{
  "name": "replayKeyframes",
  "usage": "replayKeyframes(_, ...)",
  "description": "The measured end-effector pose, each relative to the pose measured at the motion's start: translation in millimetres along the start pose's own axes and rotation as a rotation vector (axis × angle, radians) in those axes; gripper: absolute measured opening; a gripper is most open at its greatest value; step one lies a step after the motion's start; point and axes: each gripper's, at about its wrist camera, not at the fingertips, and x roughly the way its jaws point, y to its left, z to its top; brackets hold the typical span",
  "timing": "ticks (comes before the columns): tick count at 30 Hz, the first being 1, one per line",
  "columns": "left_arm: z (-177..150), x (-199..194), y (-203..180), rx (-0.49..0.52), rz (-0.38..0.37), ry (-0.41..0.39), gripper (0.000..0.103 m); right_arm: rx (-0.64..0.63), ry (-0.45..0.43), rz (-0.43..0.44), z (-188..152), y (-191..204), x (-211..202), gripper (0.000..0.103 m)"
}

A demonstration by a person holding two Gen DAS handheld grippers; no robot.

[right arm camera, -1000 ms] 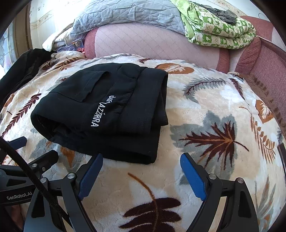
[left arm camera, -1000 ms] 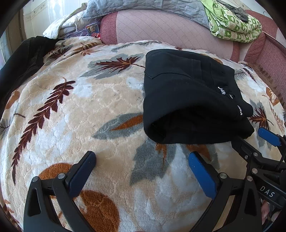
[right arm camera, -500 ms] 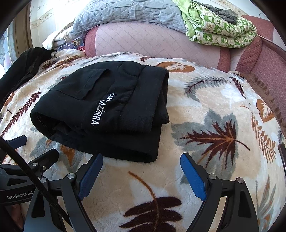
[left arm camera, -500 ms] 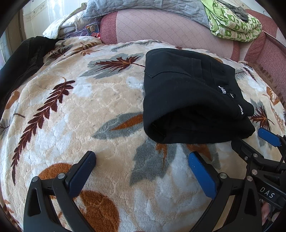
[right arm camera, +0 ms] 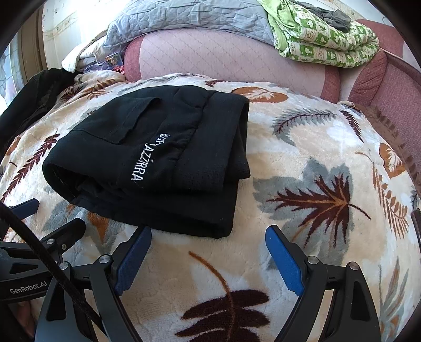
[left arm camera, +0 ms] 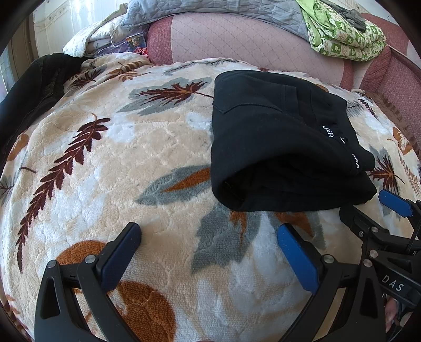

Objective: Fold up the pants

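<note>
Change: nothing is shifting between the earlier frames and this one; both grippers and the pants are keeping their places.
Pants: black pants [left arm camera: 276, 147] are lying folded into a thick bundle on the blanket, white embroidered lettering [right arm camera: 143, 163] showing on the upper layer, the lower layer sticking out past it along the near edge.
Left gripper: left gripper [left arm camera: 209, 252] is hovering over bare blanket with its blue-padded jaws standing wide apart and nothing between them; the pants are lying ahead and to its right, not touching.
Right gripper: right gripper [right arm camera: 208, 256] is likewise standing wide open and empty, its left pad sitting just beside the near hem of the bundle; I cannot tell whether they are touching.
Blanket: a plush cream blanket [left arm camera: 105, 163] with brown, rust and grey leaf patterns is covering the surface.
Backrest: a pink quilted sofa back [right arm camera: 223, 60] is rising behind, with a grey quilt [right arm camera: 184, 15] and a green patterned cloth [right arm camera: 323, 39] draped on top.
Left edge: a dark garment [left arm camera: 29, 89] is lying at the blanket's far left.
</note>
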Motion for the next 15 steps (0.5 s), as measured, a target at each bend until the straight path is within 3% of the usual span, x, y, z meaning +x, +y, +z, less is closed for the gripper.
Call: replayKeyframes(15, -0.5, 0.8, 0.3, 0.002, 0.000, 0.000, 0.103, 0.001, 0.016, 0.006, -0.2, -0.3, 3.2, 0.092)
